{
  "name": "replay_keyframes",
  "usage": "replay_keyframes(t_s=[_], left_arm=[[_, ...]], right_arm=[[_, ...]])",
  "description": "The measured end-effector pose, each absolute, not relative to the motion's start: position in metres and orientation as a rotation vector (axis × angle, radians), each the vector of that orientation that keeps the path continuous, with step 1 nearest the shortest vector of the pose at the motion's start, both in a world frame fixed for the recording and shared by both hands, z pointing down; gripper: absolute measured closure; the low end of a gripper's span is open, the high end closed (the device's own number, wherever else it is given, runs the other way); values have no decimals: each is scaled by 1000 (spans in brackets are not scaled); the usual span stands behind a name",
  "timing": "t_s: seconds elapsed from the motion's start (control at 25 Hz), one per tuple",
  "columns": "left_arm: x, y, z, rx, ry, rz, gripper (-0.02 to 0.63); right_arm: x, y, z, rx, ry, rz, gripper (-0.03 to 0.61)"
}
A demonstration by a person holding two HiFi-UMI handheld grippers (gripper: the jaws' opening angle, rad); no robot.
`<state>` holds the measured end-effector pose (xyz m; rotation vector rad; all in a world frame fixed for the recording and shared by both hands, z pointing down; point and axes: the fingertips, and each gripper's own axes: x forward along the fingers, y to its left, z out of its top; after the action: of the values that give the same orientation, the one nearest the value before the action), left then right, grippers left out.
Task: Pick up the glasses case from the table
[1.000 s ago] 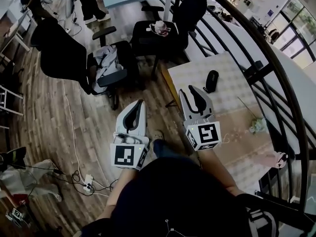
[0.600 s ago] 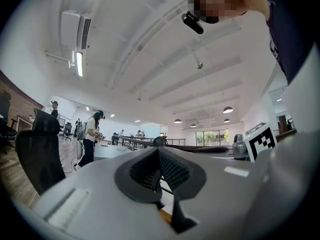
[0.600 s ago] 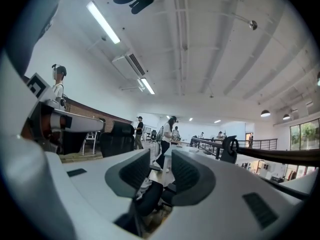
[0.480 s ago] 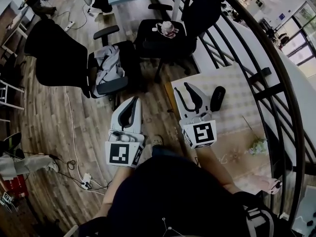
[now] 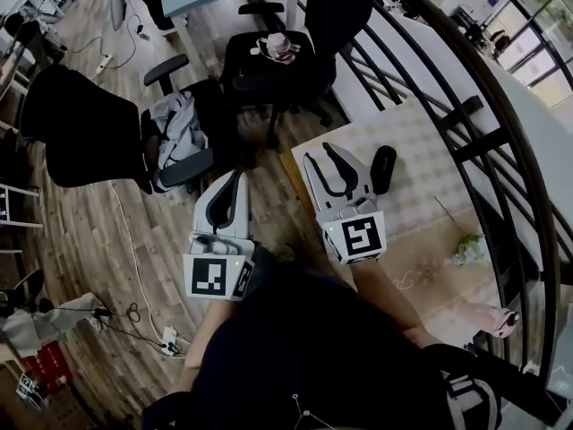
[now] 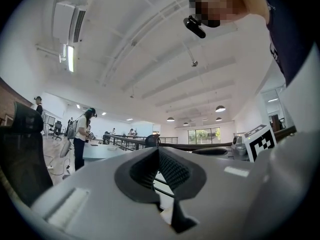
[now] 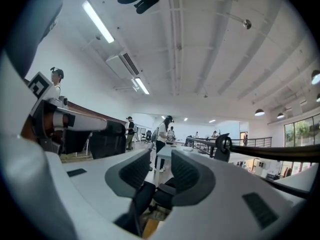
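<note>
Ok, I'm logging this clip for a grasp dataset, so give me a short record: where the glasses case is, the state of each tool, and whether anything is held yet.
glasses case: dark, lying on the patterned top of the table
left tool: jaws together, empty, over the floor
right tool: jaws apart, nothing between them, at the table's near corner
contact: none; the glasses case lies to the right of the right tool in the head view, apart from it
task status: glasses case not yet picked up
</note>
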<state>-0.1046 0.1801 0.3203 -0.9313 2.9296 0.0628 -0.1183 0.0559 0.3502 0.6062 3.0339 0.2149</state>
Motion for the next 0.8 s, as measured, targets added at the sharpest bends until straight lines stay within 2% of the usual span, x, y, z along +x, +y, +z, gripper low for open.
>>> replay_keyframes(t_s=[0.32,0.8], left_arm=[[-125,119,314,-1273,2797,39,603],[-162,-14,329,-1967,2403,56,603]], right_arm=[[-107,0,352,261,3088,194,471],[-90,-114,358,-539,3141,228,471]])
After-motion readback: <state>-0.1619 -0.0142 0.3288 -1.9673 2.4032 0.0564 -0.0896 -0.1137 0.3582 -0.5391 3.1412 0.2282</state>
